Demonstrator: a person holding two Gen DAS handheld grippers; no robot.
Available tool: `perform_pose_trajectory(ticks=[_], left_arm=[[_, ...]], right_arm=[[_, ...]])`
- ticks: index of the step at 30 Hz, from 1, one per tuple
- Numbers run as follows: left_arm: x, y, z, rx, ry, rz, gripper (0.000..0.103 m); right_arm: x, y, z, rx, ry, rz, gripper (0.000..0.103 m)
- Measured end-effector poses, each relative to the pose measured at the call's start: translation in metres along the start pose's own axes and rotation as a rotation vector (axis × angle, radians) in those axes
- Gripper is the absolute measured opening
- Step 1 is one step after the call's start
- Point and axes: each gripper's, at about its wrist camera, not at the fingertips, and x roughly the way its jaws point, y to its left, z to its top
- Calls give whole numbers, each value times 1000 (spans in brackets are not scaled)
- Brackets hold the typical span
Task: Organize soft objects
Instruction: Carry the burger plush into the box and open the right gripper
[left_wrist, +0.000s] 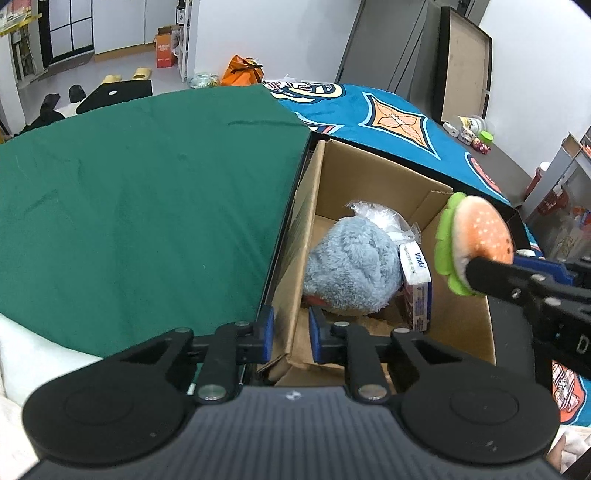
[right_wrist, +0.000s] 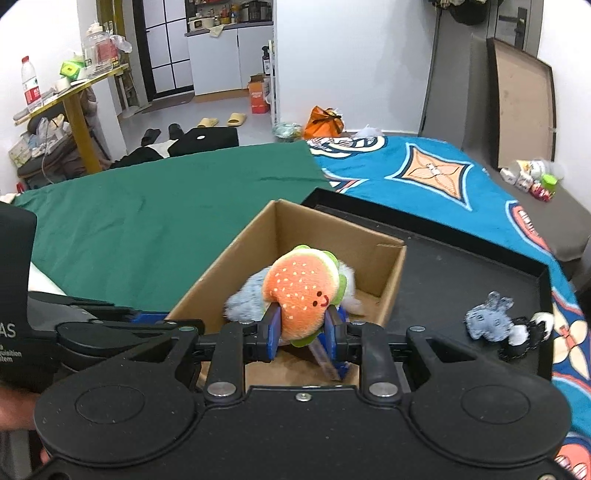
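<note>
An open cardboard box (left_wrist: 369, 177) stands in a black tray. Inside it lie a fluffy blue-grey plush (left_wrist: 351, 269), a Vinda tissue pack (left_wrist: 417, 284) and a clear plastic bag (left_wrist: 376, 218). My left gripper (left_wrist: 291, 332) is shut on the box's left wall near its front corner. My right gripper (right_wrist: 301, 328) is shut on an orange burger plush (right_wrist: 303, 284) with a green lettuce frill. In the left wrist view the burger plush (left_wrist: 476, 236) hangs over the box's right wall. In the right wrist view it hides part of the fluffy plush (right_wrist: 247, 295).
The black tray (right_wrist: 461, 266) also holds a small grey bunny plush (right_wrist: 487, 321) and a black-and-white plush (right_wrist: 528, 336) to the right of the box. A green cloth (left_wrist: 129, 203) lies to the left, a blue patterned blanket (left_wrist: 388, 118) behind.
</note>
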Motion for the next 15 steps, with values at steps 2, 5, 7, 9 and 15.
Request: perform_pose_trajectory(ticks=[2,5,7,9,15], left_arm=[[0,1,0,-7,-2,-1,15],[1,3,0,-18,-4,-6,13],[1,4,0,-25,-3,-10,13],[2,5,1,-30,0,-8,13],[2,1,1,-14,3,6,13]], right_arm=[[2,3,0,15,7,16,25],[5,7,0,28,18,32,29],[6,9,-1,35,23,52,38],[7,13,-2,42,43,93,41],[5,13,-5,39,61,81,51]])
